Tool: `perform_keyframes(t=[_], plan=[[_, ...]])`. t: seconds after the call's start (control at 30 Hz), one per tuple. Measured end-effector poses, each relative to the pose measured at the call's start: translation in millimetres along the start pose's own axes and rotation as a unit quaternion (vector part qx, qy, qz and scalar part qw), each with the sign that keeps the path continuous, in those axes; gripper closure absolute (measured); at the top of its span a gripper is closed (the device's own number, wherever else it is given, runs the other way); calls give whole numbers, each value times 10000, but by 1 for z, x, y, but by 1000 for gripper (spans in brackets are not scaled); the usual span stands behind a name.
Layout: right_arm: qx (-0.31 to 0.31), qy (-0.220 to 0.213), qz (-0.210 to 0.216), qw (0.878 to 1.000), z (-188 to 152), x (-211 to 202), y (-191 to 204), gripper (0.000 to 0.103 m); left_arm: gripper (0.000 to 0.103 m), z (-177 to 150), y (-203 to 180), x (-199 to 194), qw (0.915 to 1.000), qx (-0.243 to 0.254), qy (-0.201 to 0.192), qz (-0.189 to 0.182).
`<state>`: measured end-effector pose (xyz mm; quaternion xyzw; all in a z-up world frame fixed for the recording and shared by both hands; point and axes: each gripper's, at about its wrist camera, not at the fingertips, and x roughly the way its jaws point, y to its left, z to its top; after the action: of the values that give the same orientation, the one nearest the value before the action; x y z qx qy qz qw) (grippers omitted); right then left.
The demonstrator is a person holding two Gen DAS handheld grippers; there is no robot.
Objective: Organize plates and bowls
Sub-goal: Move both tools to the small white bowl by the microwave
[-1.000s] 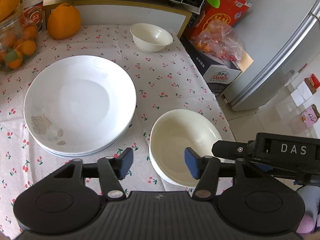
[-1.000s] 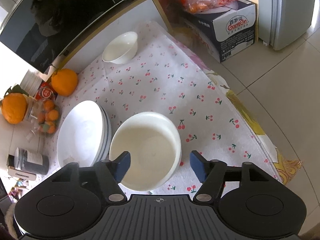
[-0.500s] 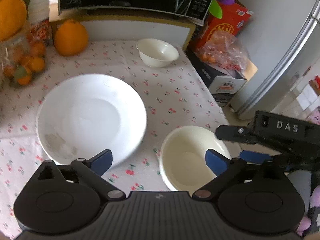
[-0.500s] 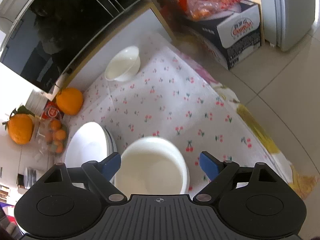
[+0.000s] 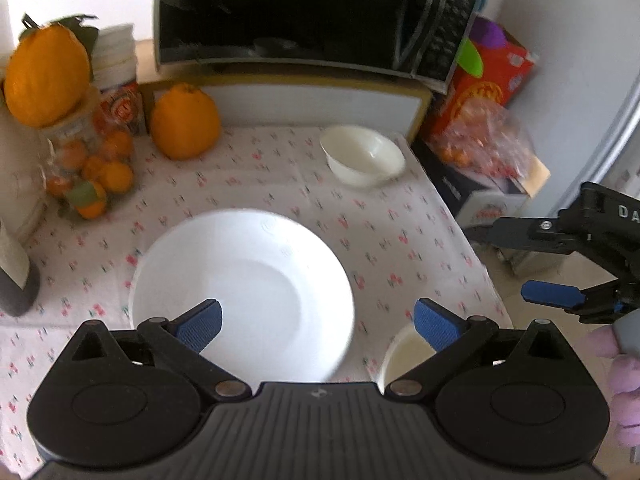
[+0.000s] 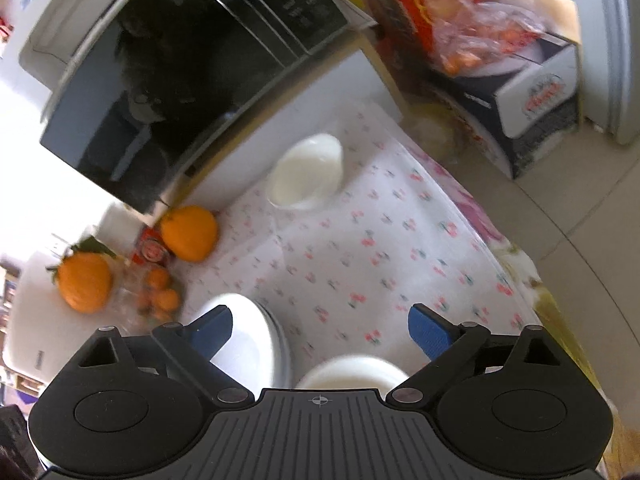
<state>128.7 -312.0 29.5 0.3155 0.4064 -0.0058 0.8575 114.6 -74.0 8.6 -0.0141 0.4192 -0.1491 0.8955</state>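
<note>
A stack of white plates (image 5: pixel 256 288) lies on the cherry-print tablecloth (image 5: pixel 392 240), also at the lower left of the right wrist view (image 6: pixel 256 340). A large cream bowl (image 5: pixel 404 356) sits to its right, mostly hidden by my left gripper body; its rim shows in the right wrist view (image 6: pixel 352 372). A small cream bowl (image 5: pixel 362 160) stands at the back by the microwave, also in the right wrist view (image 6: pixel 306 172). My left gripper (image 5: pixel 318 326) is open and empty above the plates. My right gripper (image 6: pixel 320 330) is open and empty; it shows at the right of the left wrist view (image 5: pixel 560 260).
A black microwave (image 5: pixel 304 16) stands at the back on a low shelf. Large oranges (image 5: pixel 184 120) and a jar of small oranges (image 5: pixel 88 172) stand at the back left. Boxes and a fruit bag (image 5: pixel 484 140) sit off the table's right edge, beside a fridge.
Both grippers have opened wider and pulled back and up from the large bowl, which now sits near the bottom of both views. The bowl stays on the cloth.
</note>
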Motion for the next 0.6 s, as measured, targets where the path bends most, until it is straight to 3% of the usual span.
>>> perform_keyframes(t=[0.2, 0.6], plan=[[-147, -25, 257, 9996, 32, 17, 12, 6, 1, 31, 5, 6, 9998, -54, -122, 143], [454, 293, 1193, 9914, 79, 79, -16, 6, 1, 87, 8, 54, 9993, -187, -318, 101]])
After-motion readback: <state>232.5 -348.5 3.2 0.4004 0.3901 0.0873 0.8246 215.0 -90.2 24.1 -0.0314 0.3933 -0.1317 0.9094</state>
